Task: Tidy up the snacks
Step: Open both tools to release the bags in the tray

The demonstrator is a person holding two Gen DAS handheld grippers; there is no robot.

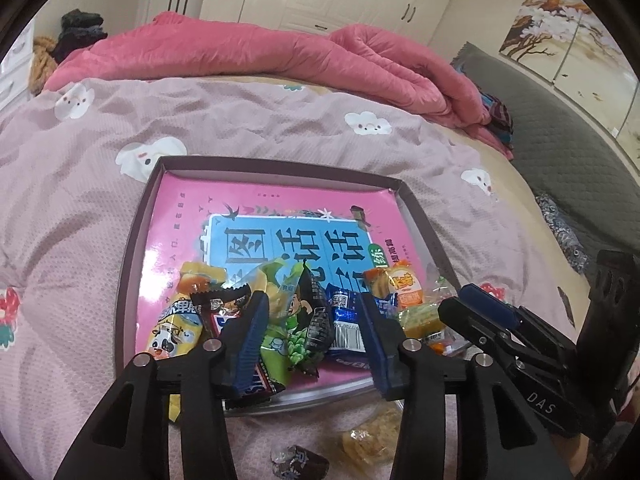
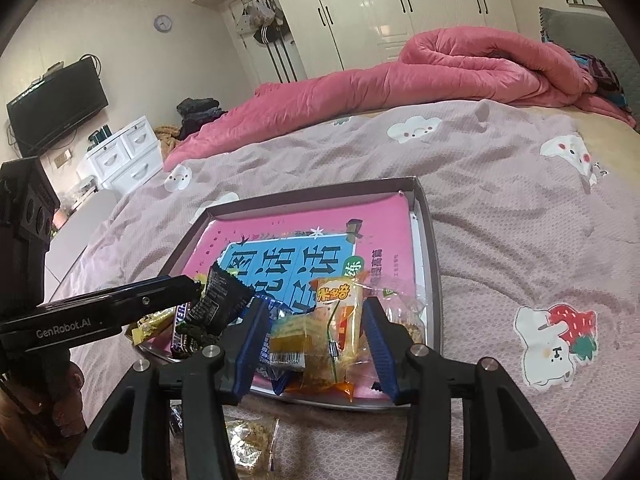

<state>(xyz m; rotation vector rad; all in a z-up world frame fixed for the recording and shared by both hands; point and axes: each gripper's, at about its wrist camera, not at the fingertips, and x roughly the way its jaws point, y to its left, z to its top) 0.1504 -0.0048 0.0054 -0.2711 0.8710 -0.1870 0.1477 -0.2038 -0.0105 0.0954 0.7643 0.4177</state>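
1. The left gripper (image 1: 312, 340) points down at a shallow dark-rimmed tray (image 1: 130, 264) that sits on a mauve bed cover (image 1: 80, 160) printed with clouds.
2. Its blue-padded fingers (image 1: 248, 336) stand apart, released. A green snack packet (image 1: 280, 332) and a black packet (image 1: 318, 312) lie between them in the tray. The pads do not appear to press on either one.
3. Just left of this gripper lies a yellow packet with a cartoon figure (image 1: 172, 332). Just to its right are blue wrappers (image 1: 344, 316).
4. A pink book (image 1: 188, 208) with a blue title panel covers the tray floor. Ahead of the fingers the book is bare; the snacks crowd the near end of the tray, under both grippers.
5. The right gripper (image 2: 316, 344) is close beside the left one, over the same near edge of the tray. Its jaws are also parted and grasp nothing.
6. An orange-and-yellow packet (image 2: 336, 320) lies between the right gripper's fingers, close to the right-hand pad, which does not visibly squeeze it.
7. Below both grippers, outside the tray on the bed cover, lie a clear packet of pale yellow snacks (image 1: 368, 440) and a dark wrapped sweet (image 1: 296, 460).
8. Far ahead of the grippers, a rumpled pink quilt (image 1: 240, 52) lies across the bed.
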